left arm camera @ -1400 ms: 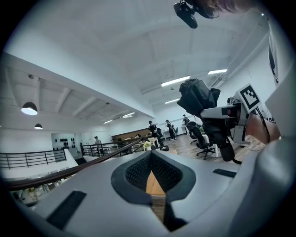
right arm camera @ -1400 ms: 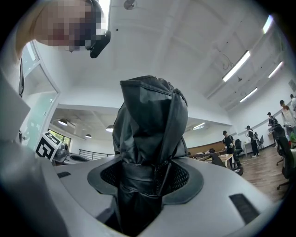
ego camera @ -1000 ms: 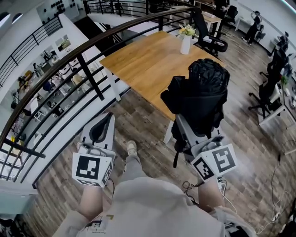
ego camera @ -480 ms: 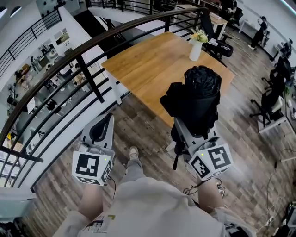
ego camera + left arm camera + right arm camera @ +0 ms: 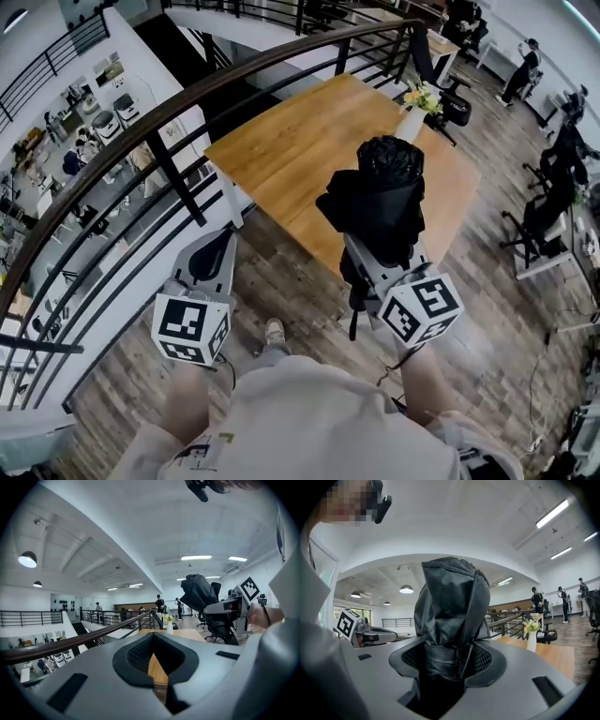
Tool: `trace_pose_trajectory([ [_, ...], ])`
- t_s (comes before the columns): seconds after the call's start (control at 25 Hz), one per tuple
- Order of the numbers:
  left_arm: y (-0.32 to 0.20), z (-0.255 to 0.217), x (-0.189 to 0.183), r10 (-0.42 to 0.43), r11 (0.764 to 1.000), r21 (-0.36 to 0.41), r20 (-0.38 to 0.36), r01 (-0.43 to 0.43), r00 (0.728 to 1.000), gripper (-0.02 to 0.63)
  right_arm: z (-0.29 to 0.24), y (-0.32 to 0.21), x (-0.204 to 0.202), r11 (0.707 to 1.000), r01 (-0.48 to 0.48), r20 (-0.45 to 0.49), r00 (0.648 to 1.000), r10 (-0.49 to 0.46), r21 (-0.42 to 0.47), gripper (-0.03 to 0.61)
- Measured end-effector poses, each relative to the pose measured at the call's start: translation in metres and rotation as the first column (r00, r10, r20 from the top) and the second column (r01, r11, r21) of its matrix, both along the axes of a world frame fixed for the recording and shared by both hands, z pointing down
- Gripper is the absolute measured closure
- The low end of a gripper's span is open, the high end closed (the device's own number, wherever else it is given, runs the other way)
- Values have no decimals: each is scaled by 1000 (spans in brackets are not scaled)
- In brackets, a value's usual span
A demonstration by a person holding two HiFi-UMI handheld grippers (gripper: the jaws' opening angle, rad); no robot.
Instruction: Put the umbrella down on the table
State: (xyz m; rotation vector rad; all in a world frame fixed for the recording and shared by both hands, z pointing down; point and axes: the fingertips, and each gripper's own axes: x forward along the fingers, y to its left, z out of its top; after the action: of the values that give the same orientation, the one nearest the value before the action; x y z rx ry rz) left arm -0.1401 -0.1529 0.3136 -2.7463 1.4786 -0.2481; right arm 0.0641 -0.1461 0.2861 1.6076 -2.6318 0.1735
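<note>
Head view
- Grippers: two, one in each hand, each with one marker cube at its rear.
- Right gripper [image 5: 377, 246]: jaws spread wide and clamped on the lower part of one black folded umbrella [image 5: 375, 197], which stands upright out of them.
- Umbrella position: in the air, overlapping the near edge of the wooden table [image 5: 291, 141]; not lying on it.
- Left gripper [image 5: 222, 236]: jaws brought together, nothing in them; over the plank floor beside the black railing [image 5: 169, 103].
- On the table: one white vase of flowers [image 5: 412, 117], at the far corner.

Left gripper view
- Left gripper [image 5: 154, 656]: pads closed to a narrow slit, empty.
- Umbrella [image 5: 199, 592]: one, at the right, upright in the right gripper [image 5: 225, 609].
- Table [image 5: 180, 634]: one vase [image 5: 169, 629] on it.
- Ceiling lamps: two dome lamps at the left.

Right gripper view
- Right gripper [image 5: 452, 663]: both pads pressed on the umbrella [image 5: 450, 606], whose strap-bound fabric fills the gap.
- Left gripper [image 5: 375, 635]: at the left, level with this one.
- Vase [image 5: 531, 639]: one, on the table [image 5: 555, 656] at the right.
</note>
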Motion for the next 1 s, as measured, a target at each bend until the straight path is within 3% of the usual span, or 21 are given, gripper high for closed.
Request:
trace_pose_trajectory([
  [0.16,-56,16,-17,15,998,-55,0,-14,1000,597,20,-58,-18,998,-1,-4,1000,1,-57,322],
  [0.52,-124,77,-23,38,988,-152,34,-32,999,597,77,-132,-29,983,0,22,1000,4,-185,322],
  [1.0,-178,106,-27,29,963,-266,-22,-34,999,597,116,-204,-43,950,33,-49,998,-51,-311,322],
])
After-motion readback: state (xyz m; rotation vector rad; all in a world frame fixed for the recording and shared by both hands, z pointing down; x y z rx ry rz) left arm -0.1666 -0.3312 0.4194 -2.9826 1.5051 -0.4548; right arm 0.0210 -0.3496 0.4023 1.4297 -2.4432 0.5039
